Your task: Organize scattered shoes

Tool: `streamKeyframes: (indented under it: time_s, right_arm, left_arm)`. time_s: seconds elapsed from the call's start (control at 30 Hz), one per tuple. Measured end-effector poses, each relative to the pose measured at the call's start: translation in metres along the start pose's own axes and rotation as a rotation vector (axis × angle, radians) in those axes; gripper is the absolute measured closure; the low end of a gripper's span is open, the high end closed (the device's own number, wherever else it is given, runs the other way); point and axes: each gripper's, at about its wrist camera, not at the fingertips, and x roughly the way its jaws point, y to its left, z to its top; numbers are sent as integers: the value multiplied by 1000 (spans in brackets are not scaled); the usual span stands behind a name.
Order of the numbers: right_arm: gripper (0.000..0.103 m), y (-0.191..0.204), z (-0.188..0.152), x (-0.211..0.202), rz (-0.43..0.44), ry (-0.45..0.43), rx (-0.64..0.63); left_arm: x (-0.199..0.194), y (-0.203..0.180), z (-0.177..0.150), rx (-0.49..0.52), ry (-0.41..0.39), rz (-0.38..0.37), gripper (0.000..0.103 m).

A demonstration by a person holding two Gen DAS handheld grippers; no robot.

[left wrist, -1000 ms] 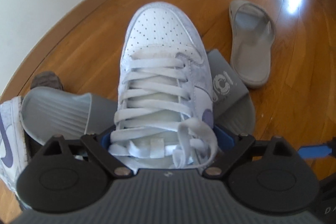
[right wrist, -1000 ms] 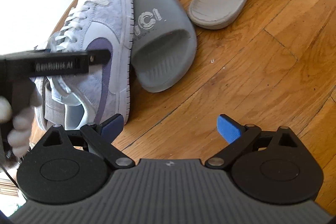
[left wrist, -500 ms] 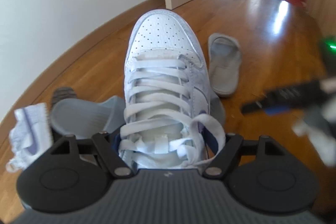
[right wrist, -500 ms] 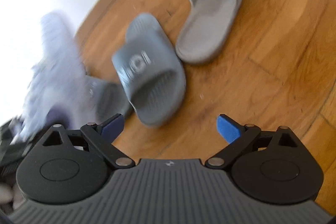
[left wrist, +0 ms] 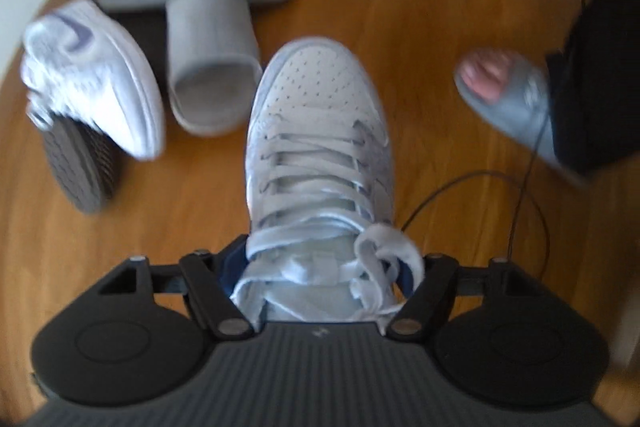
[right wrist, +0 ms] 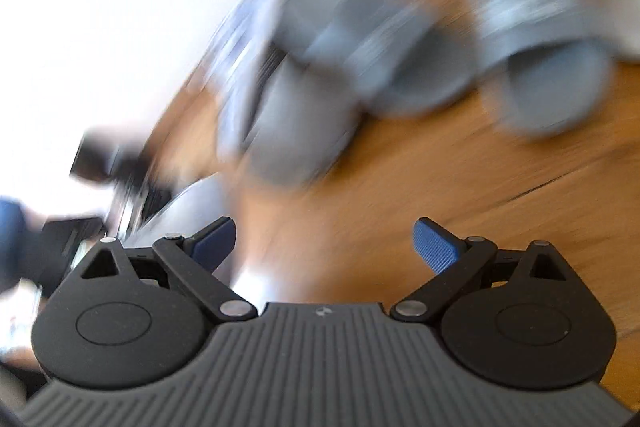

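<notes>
perforated leather sneaker (left wrist: 316, 115) – glossy wood floor (left wrist: 200, 207)

The left gripper (left wrist: 320, 263), clamped on the white sneaker (left wrist: 318, 147), is now raised and tipped to look down on the wooden floor (left wrist: 200, 207). The second sneaker (left wrist: 92, 75), slippers (left wrist: 208, 59) and the person's foot (left wrist: 486, 77) come into view. The right gripper's (right wrist: 324, 243) view has swung and blurred.
</notes>
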Motion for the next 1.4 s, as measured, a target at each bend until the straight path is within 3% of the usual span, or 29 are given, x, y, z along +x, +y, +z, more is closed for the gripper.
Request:
streamKeyframes:
  time_s: [0.1,0.17,0.27,0.43,0.63,0.83,1.0,1.1,1.17,1.23,1.4]
  right_arm:
    - [4,32,-14,22,46,132,-125]
    - [3,46,-20,32,21,178,-182]
    - [2,62,-21,43,-35,223,-303]
    - [1,93,-20,71,-118,289,-649]
    - [1,132,-22,121,-97,330,-1144]
    - [1,163,-21,162,-2,350,-1494]
    - [1,183,-23,195,74,464,-1634]
    - [1,194,-33,223,100,534,-1705]
    - [1,198,-37,237,116,580,-1706]
    - [2,200,-40,246,117,614,-1664]
    - [10,204,-33,250,79,597,-1515]
  left_arm:
    - [32,4,0,31,10,32,34]
    - [48,0,3,84,13,60,34]
    - [56,0,10,119,-9,39,29]
    - [56,18,19,7,-53,-8,24]
    - [15,17,4,-103,-73,24,18]
    - [-46,-4,-35,-138,-63,39,17]
    - [-99,-19,-83,-327,-104,-15,14]
    - [-101,-18,-110,-400,-120,-19,8]
    - [-94,-18,-126,-452,-115,35,9]
    - [-88,-13,-132,-491,-143,41,9]
    - [-89,-13,-148,-567,-215,37,9]
